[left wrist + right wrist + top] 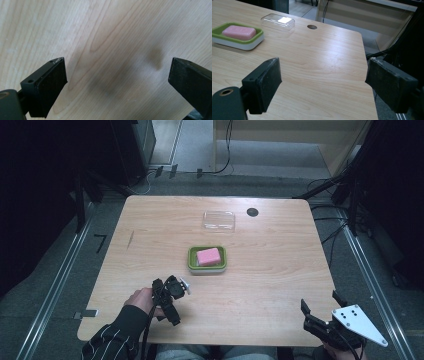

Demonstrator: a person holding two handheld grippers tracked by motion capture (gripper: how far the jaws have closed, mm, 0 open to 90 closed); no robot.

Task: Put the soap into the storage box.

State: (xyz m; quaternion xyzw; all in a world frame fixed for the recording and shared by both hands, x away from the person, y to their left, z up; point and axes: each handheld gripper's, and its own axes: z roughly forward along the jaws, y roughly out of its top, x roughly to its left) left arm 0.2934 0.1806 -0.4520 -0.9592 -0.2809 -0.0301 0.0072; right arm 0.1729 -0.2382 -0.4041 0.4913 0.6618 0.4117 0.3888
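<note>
A pink soap bar (208, 255) (239, 32) lies in a green and white dish (191, 261) (227, 41) at the middle of the wooden table. Its clear plastic lid (219, 220) (277, 21) rests apart, farther back. My left gripper (172, 295) (117, 77) is held near the front left, pointing down at bare wood, open with nothing between its jaws. My right gripper (320, 309) (323, 82) hovers at the front right corner, open and empty, facing the dish and lid from a distance.
A dark round hole (252, 212) (312, 26) sits in the table (280, 270) near its back edge, right of the lid. Cables and black stands lie on the floor around the table. A striped sleeve (112, 337) enters at the bottom left.
</note>
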